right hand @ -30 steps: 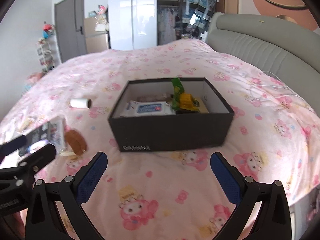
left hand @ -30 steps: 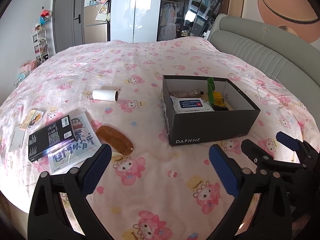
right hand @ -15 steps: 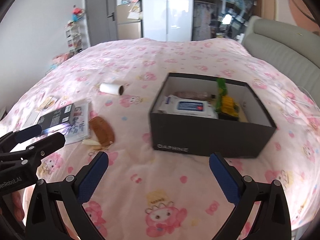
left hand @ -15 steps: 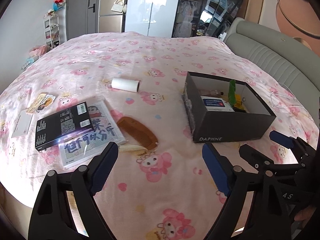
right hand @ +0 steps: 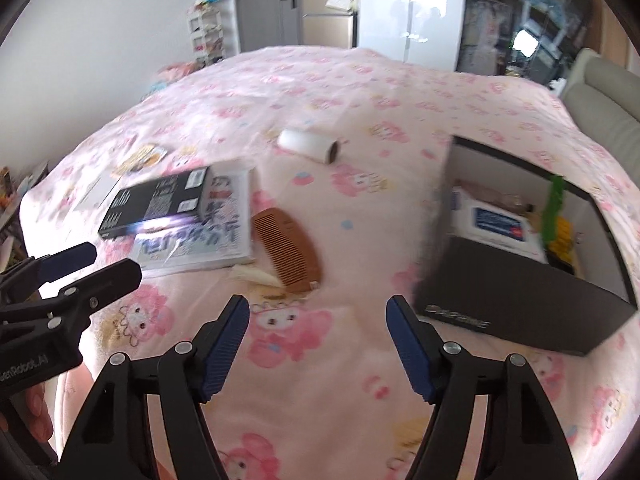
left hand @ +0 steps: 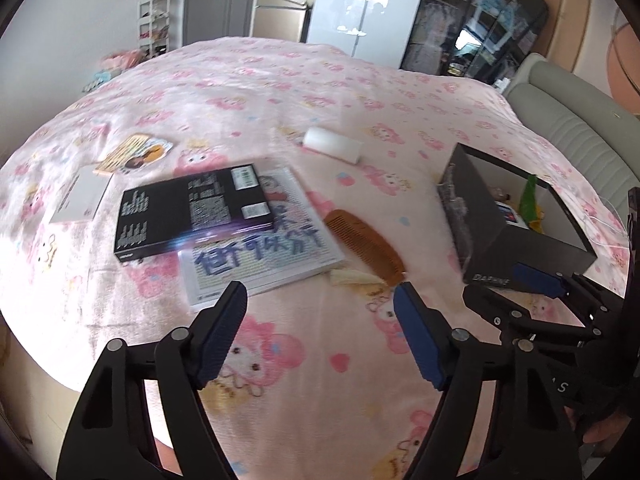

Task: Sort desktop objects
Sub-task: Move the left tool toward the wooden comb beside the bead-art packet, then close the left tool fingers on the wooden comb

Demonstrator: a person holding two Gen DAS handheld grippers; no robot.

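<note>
A bed [left hand: 280, 92] under a pink cartoon-print cover fills most of both views, with a grey-green padded headboard [left hand: 576, 128] on its right side. Beyond it stand a white wall [right hand: 120, 40], a grey door [right hand: 268, 4], a glossy white wardrobe [right hand: 412, 8] catching bright light, and a small white shelf rack [left hand: 154, 20].

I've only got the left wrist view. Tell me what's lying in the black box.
Observer: The right wrist view looks down into the box. A white wipes pack with a blue label lies flat on the left side of it.
Operator: Now report which way the white roll's open end points.
Observer: The roll lies on its side on the bedspread, and its dark hollow core faces the box.
</note>
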